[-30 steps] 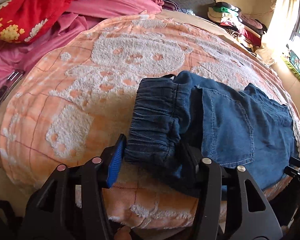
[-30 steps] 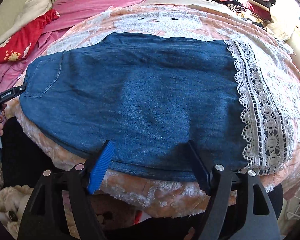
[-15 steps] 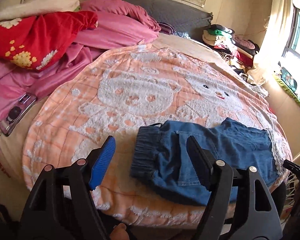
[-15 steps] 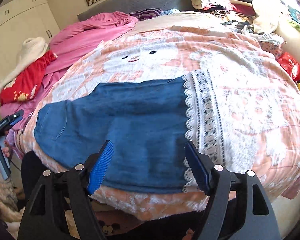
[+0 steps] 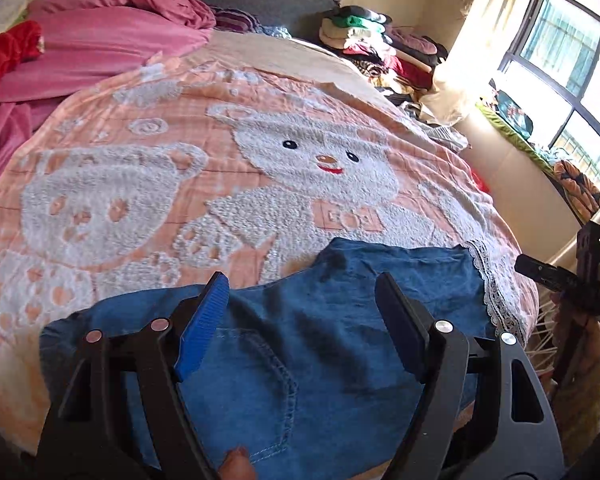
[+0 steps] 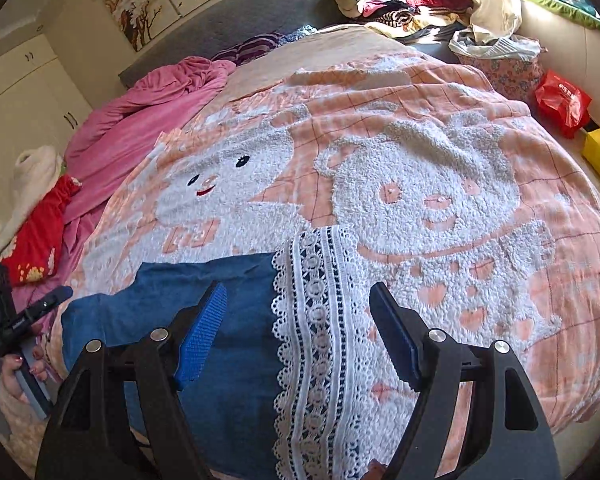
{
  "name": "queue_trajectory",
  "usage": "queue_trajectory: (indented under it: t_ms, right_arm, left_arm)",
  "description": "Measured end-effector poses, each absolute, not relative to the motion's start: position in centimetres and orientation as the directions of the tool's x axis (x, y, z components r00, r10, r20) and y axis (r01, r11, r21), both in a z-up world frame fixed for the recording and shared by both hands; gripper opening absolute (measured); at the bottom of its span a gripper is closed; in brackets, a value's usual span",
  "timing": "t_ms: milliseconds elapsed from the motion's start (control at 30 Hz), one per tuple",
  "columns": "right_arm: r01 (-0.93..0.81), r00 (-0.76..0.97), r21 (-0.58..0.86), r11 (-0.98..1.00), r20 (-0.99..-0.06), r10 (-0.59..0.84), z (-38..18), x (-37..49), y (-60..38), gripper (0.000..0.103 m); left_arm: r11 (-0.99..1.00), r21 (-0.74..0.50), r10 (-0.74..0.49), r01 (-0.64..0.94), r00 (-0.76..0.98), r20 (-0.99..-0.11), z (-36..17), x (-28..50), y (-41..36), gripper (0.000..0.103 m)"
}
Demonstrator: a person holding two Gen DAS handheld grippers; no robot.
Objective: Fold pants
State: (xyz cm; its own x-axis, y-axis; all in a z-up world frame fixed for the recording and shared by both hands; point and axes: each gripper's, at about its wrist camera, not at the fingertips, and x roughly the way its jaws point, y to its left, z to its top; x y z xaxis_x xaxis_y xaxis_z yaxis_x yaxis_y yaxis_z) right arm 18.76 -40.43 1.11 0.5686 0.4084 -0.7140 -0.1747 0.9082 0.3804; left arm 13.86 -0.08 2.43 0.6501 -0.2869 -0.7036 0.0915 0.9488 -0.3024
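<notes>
Both the left gripper (image 5: 302,334) and the right gripper (image 6: 296,332) hover with fingers apart, empty, over the pants (image 5: 340,344), which lie on the blanket (image 5: 220,184) near its edge. A careless pinch could catch the lace hem (image 6: 320,320) or blanket too. The waistband is out of frame.

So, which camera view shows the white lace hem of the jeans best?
The right wrist view: the lace hem runs full-width between its open fingers. The left wrist view shows only a thin strip at the jeans' far edge.
</notes>
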Motion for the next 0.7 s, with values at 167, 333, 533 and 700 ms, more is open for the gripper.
queue_trajectory:
  t_ms: [167,333,533,700]
  right_arm:
    - [-0.164,0.514,0.356,0.920,-0.765,0.388,-0.8,21.9,-40.4,0.073]
    - [-0.154,0.494,0.340,0.928,-0.787,0.370,-2.0,24.0,-40.0,0.073]
    - [-0.166,0.433,0.401,0.901,-0.791,0.432,-3.9,26.8,-39.9,0.062]
    - [-0.220,0.420,0.402,0.889,-0.783,0.459,-4.7,26.5,-39.3,0.051]
  left_arm:
    - [0.958,-0.257,-0.283,0.130,0.593,-0.754,0.6,17.2,-2.7,0.068]
    - [0.967,-0.198,-0.254,0.161,0.565,-0.785,-0.8,19.8,-4.3,0.068]
    - [0.959,-0.231,-0.283,0.165,0.495,-0.821,-3.3,22.8,-5.3,0.059]
    - [0.946,-0.276,-0.323,0.168,0.468,-0.823,-4.9,23.5,-6.0,0.044]
